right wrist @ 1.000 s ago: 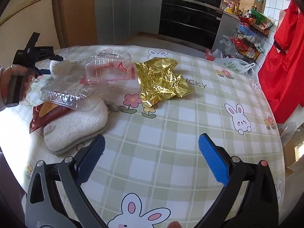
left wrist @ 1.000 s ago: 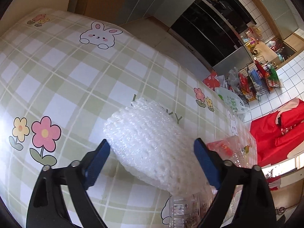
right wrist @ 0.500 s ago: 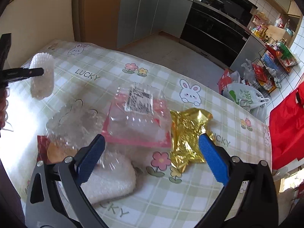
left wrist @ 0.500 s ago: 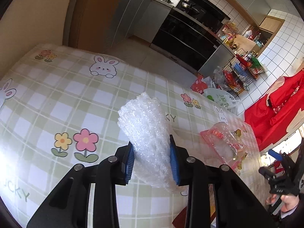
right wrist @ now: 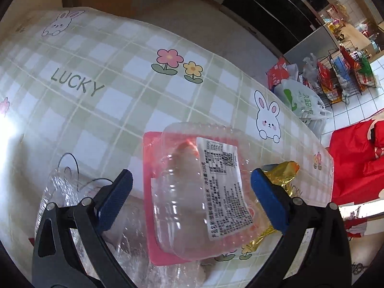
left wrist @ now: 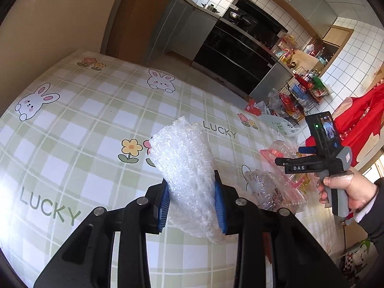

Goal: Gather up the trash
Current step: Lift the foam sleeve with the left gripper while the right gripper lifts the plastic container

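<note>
My left gripper (left wrist: 192,199) is shut on a roll of white bubble wrap (left wrist: 184,163) and holds it above the checked tablecloth (left wrist: 79,124). My right gripper (right wrist: 192,199) is open, its blue pads on either side of a clear plastic food tray with a pink base and a printed label (right wrist: 199,187). It hovers just over the tray. Crumpled clear plastic packaging (right wrist: 64,192) lies to the tray's left, and gold foil (right wrist: 283,170) to its right. The left wrist view shows the right gripper (left wrist: 319,160) in a hand over the clear packaging (left wrist: 271,187).
The table edge runs along the far side; beyond it are the kitchen floor, a white plastic bag (right wrist: 300,98), a wire rack with goods (right wrist: 343,72) and red cloth (right wrist: 355,163) at the right. Dark oven fronts (left wrist: 240,55) stand behind.
My left gripper has closed on the bubble wrap and lifted it off the table. My right gripper has moved left and down over the clear tray, staying open.
</note>
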